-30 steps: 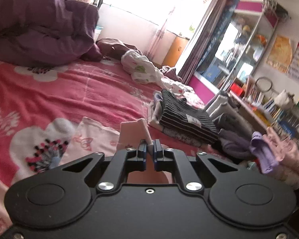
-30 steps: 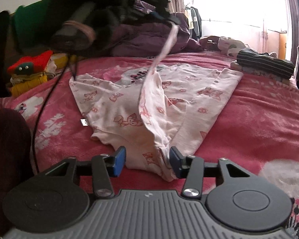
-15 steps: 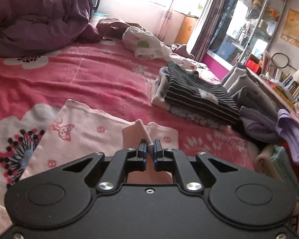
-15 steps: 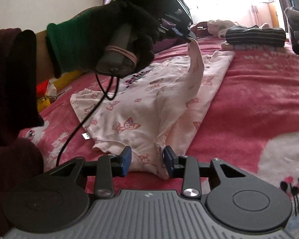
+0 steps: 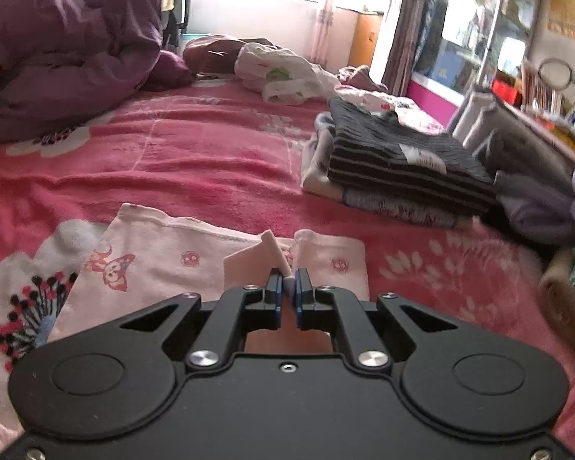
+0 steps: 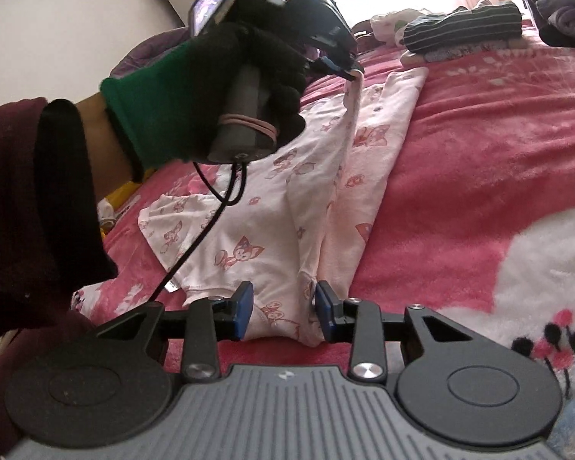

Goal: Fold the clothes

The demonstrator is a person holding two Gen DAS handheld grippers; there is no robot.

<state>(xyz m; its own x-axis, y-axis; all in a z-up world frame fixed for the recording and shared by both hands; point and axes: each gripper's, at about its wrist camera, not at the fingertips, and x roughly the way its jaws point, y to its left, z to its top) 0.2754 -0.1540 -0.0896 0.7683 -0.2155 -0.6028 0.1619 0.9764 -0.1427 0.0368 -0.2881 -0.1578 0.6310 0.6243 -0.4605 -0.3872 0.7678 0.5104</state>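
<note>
Pale pink pyjama trousers (image 6: 249, 226) with a fox print lie spread on the pink flowered blanket (image 6: 479, 161). My left gripper (image 5: 286, 281) is shut on a trouser-leg end (image 5: 264, 257) and holds it low over the other leg ends (image 5: 165, 257). In the right wrist view the left gripper (image 6: 349, 71) lifts that leg as a taut strip. My right gripper (image 6: 283, 306) is open, its jaws on either side of the trousers' near end, not gripping.
A folded pile topped by a dark striped garment (image 5: 398, 161) lies at the right. More folded clothes (image 5: 529, 191) sit beyond it. A purple duvet (image 5: 57, 53) and loose clothes (image 5: 280, 69) lie at the far end. A shelf (image 5: 517, 50) stands right.
My left gripper has carried the trouser leg forward and down toward the other leg ends. My right gripper has come in around the near end, its jaws narrowing then widening again.
</note>
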